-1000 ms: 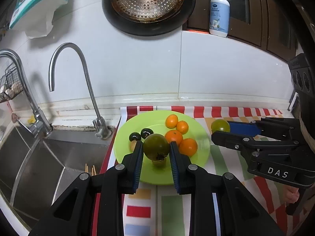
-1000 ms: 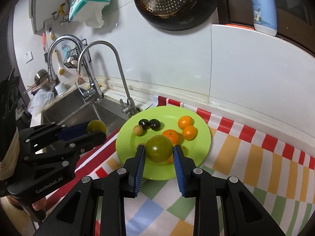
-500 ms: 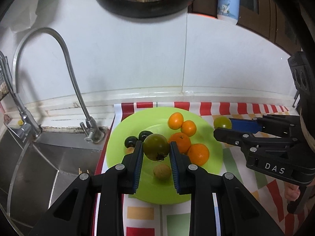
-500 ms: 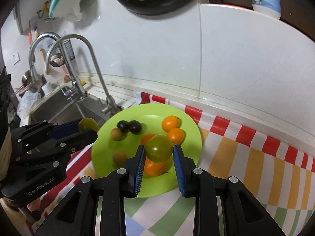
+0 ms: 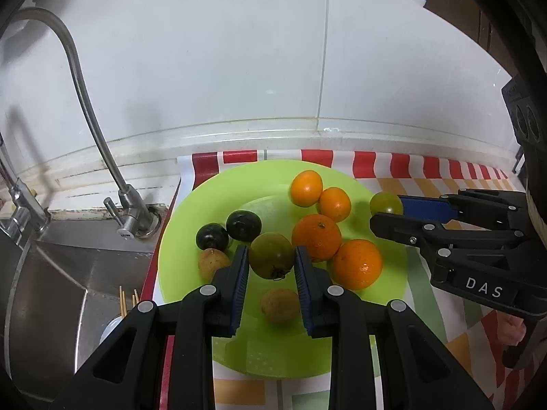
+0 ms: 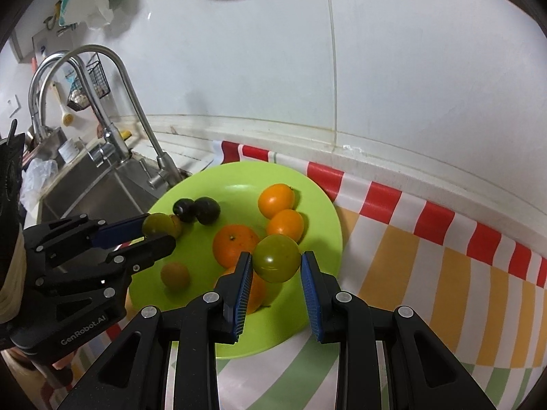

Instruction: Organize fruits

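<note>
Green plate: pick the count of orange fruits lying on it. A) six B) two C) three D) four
D, the left wrist view shows four orange fruits clustered on the right half of the green plate, beside two dark fruits and two small tan ones.

The left gripper (image 5: 271,263) squeezes a green tomato (image 5: 271,255) over the green plate (image 5: 212,205). Four oranges (image 5: 317,237), two dark fruits (image 5: 243,225) and two small brown ones (image 5: 280,305) lie on it. The right gripper (image 5: 388,210) pinches another green tomato (image 5: 385,202) beside the plate.
</note>
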Available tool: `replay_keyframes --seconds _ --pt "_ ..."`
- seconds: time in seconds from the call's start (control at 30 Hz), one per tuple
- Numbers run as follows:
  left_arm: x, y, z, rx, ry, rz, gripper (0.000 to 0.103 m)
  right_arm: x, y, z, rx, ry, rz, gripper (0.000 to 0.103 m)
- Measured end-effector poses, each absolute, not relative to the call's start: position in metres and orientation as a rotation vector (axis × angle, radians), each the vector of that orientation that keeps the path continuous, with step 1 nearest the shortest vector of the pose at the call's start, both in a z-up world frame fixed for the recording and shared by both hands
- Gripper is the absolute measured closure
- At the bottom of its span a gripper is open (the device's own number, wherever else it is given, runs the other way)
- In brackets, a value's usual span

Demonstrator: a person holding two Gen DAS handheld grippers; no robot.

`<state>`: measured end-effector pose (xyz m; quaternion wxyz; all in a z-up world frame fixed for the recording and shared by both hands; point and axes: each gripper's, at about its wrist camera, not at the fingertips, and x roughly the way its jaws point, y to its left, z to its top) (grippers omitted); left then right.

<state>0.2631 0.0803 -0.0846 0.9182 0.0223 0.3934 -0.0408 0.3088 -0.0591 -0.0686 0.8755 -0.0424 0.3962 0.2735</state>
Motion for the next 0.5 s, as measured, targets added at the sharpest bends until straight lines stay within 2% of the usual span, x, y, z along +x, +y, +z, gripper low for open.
replay_keyframes --seconds 0.07,0.17,0.4,0.47,0.5 --pt "0.263 0.080 -0.084 0.047 0.807 -0.079 0.070 0.312 -0.058 -0.071 -0.084 0.836 0.572 0.072" --pt "0.258 0.081 -0.079 0.045 0.792 -0.056 0.065 0.312 -0.061 -0.068 -0.072 0.820 0.553 0.055" --pt "0.232 0.071 -0.058 0.042 0.748 -0.015 0.064 0.289 -0.078 -0.048 -0.068 0.759 0.503 0.055" --pt "0.224 0.068 -0.050 0.030 0.733 -0.018 0.057 0.279 -0.085 -0.041 -0.059 0.741 0.490 0.055" --pt "0.219 0.066 -0.046 0.027 0.722 -0.014 0.055 0.274 -0.088 -0.037 -0.053 0.734 0.484 0.051"
